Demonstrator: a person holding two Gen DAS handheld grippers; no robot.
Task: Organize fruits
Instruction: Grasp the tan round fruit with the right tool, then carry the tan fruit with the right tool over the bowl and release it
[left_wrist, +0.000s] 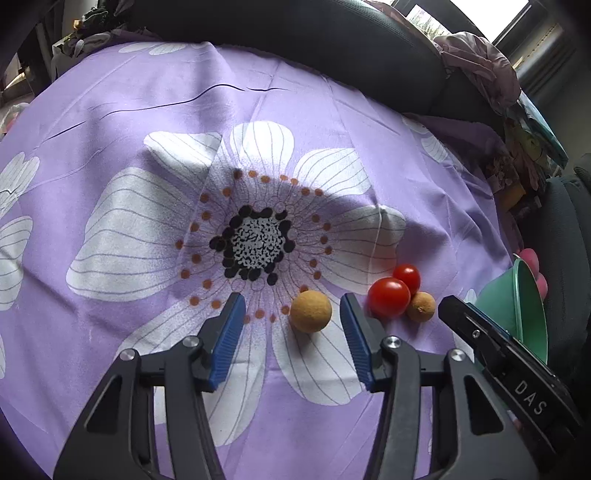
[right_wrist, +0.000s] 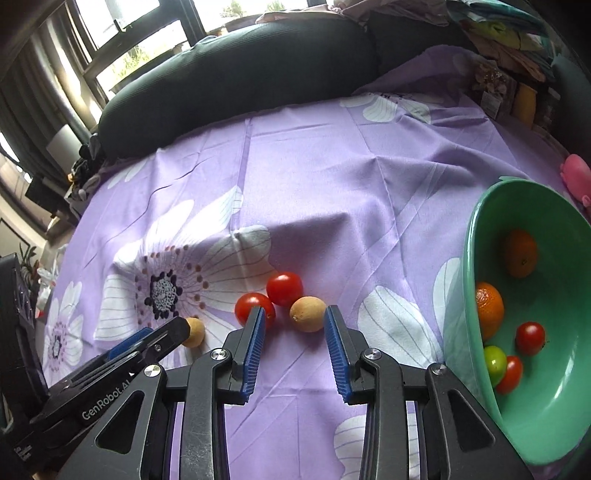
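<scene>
My left gripper is open low over the purple flowered cloth. A tan round fruit lies between its blue pads, closer to the right one, and neither pad touches it. Two red tomatoes and a smaller tan fruit cluster just to the right. My right gripper is also open, its tips on either side of that smaller tan fruit, with the tomatoes beside its left finger. The green bowl stands at the right.
The bowl holds two oranges, red tomatoes and a green fruit. A dark cushion borders the cloth's far side. Cluttered packets sit at the far right. A pink object lies behind the bowl.
</scene>
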